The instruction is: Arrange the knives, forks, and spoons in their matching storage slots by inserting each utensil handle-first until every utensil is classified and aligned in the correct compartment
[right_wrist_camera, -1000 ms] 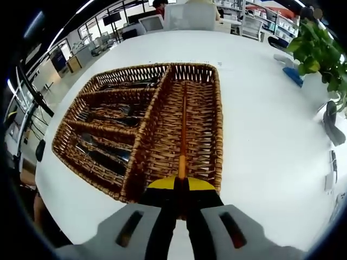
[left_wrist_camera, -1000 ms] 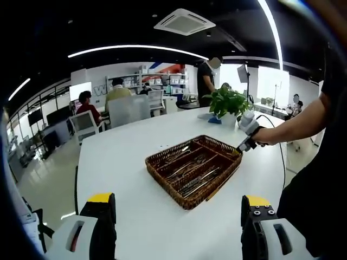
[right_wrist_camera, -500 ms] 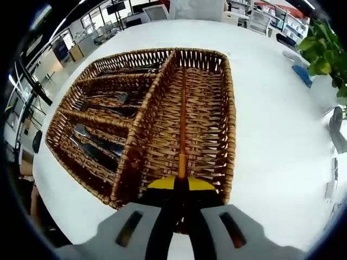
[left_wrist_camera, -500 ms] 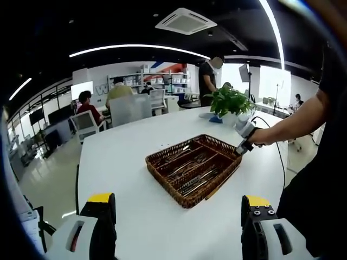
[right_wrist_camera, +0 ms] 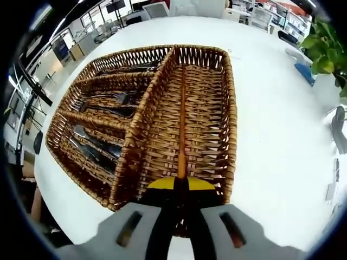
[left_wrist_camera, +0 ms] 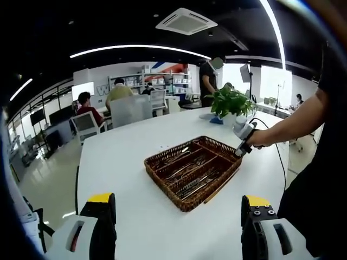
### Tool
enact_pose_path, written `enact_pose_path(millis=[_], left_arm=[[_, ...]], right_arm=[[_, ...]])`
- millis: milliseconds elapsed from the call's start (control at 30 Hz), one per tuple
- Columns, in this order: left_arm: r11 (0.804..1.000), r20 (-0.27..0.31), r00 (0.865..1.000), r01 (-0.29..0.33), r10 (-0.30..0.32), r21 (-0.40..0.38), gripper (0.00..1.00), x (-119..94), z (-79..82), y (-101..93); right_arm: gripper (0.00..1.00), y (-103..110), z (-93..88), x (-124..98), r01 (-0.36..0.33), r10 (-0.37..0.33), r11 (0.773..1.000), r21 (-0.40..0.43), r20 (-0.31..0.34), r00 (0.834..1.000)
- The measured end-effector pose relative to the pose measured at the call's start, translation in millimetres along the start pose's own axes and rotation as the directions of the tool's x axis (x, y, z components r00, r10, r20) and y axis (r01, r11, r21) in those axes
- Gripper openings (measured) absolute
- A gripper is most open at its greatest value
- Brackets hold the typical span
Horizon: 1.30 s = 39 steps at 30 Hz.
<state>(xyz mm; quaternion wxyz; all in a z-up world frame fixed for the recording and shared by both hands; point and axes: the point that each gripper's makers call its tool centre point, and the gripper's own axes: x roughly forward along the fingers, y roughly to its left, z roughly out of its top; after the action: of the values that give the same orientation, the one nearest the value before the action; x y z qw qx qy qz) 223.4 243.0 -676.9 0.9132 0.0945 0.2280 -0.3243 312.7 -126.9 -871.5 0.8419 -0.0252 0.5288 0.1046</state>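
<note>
A brown wicker basket point(left_wrist_camera: 191, 170) sits on the white table point(left_wrist_camera: 119, 162). In the right gripper view the basket point(right_wrist_camera: 232, 114) has three small compartments on its left holding dark metal utensils point(right_wrist_camera: 103, 149), and one long compartment on its right. My right gripper point(right_wrist_camera: 180, 185) is shut on the near end of a thin orange-brown stick-like utensil point(right_wrist_camera: 182, 124), which runs lengthwise over the long compartment. In the left gripper view the right gripper point(left_wrist_camera: 242, 136) hangs at the basket's far right corner. My left gripper point(left_wrist_camera: 179, 216) is open and well short of the basket, holding nothing.
A potted plant point(left_wrist_camera: 230, 101) stands on the table beyond the basket, also visible as the plant point(right_wrist_camera: 325, 46) at the upper right. A person's arm point(left_wrist_camera: 295, 125) reaches in from the right. Seated people point(left_wrist_camera: 116, 93) and chairs are at the back.
The right gripper has shifted slightly over the basket's near end, still holding the stick. In the left gripper view the stick now stands more apart from the basket's side. The left gripper is unmoved.
</note>
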Motion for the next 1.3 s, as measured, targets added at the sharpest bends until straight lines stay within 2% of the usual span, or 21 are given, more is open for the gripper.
enact_pose_path(millis=[233, 300, 333, 367, 433, 467, 567, 600, 633, 667, 800, 1000, 1133, 1200, 1267, 1300], left_arm=[[0.999, 0.011, 1.0, 0.019, -0.019, 0.026, 1.0, -2, 12.6, -10.7], [0.999, 0.011, 1.0, 0.022, -0.022, 0.036, 1.0, -4, 14.8, -12.1], [0.999, 0.014, 1.0, 0.022, -0.022, 0.04, 1.0, -5, 16.5, -12.5], [0.999, 0.017, 1.0, 0.02, -0.021, 0.043, 1.0, -6, 17.5, -12.3], [0.999, 0.021, 1.0, 0.014, -0.015, 0.049, 1.0, -8, 19.9, -11.2], [0.999, 0.026, 1.0, 0.015, -0.016, 0.049, 1.0, -9, 22.1, -11.0], [0.998, 0.032, 0.999, 0.013, -0.015, 0.058, 1.0, -11, 25.4, -9.3], [0.998, 0.036, 0.999, 0.012, -0.014, 0.059, 1.0, -12, 26.8, -8.7], [0.998, 0.04, 0.999, 0.012, -0.015, 0.059, 1.0, -12, 27.9, -8.4], [0.998, 0.043, 0.999, 0.013, -0.016, 0.06, 1.0, -12, 28.9, -8.0], [0.998, 0.053, 0.998, 0.019, -0.023, 0.067, 1.0, -11, 31.4, -7.2], [0.997, 0.071, 0.997, 0.039, -0.044, 0.073, 1.0, -6, 36.7, -8.8], [0.995, 0.084, 0.994, 0.057, -0.064, 0.08, 1.0, 0, 40.2, -13.1], [0.995, 0.096, 0.993, 0.06, -0.068, 0.084, 1.0, 4, 42.2, -14.1], [0.994, 0.102, 0.991, 0.078, -0.086, 0.077, 1.0, 7, 43.2, -16.8], [0.994, 0.103, 0.991, 0.079, -0.087, 0.082, 1.0, 9, 43.3, -17.5]], right_arm=[[0.04, -1, 4.1, 0, -0.002, 0.004, 0.999, -0.049, 0.027, 1.0], [0.04, 3, 5.0, -1, -0.028, 0.034, 0.992, -0.122, 0.047, 0.998], [0.05, 4, 4.8, -3, -0.027, 0.034, 0.993, -0.112, 0.058, 0.998], [0.05, 4, 7.2, -4, -0.031, 0.042, 0.989, -0.142, 0.073, 0.996], [0.12, 5, 11.0, -7, -0.022, 0.038, 0.988, -0.153, 0.103, 0.994], [0.13, 7, 6.8, -10, -0.028, 0.039, 0.992, -0.123, 0.088, 0.995], [0.23, 13, 15.4, -13, -0.061, 0.081, 0.987, -0.15, 0.129, 0.988], [0.23, 12, 18.2, -14, -0.053, 0.079, 0.982, -0.18, 0.141, 0.987], [0.24, 13, 16.0, -17, -0.056, 0.077, 0.985, -0.163, 0.126, 0.989], [0.26, 12, 19.4, -19, -0.055, 0.08, 0.983, -0.175, 0.142, 0.987], [0.36, 6, 31.0, -34, -0.063, 0.094, 0.985, -0.161, 0.193, 0.977], [0.5, -8, 31.6, -62, -0.055, 0.093, 0.986, -0.158, 0.24, 0.966], [0.55, -13, 36.3, -88, -0.06, 0.107, 0.985, -0.159, 0.307, 0.946], [0.58, -11, 43.3, -103, -0.069, 0.126, 0.984, -0.166, 0.362, 0.924], [0.57, -10, 44.8, -116, -0.074, 0.132, 0.984, -0.163, 0.385, 0.914], [0.58, -9, 47.7, -124, -0.077, 0.141, 0.982, -0.17, 0.407, 0.902]])
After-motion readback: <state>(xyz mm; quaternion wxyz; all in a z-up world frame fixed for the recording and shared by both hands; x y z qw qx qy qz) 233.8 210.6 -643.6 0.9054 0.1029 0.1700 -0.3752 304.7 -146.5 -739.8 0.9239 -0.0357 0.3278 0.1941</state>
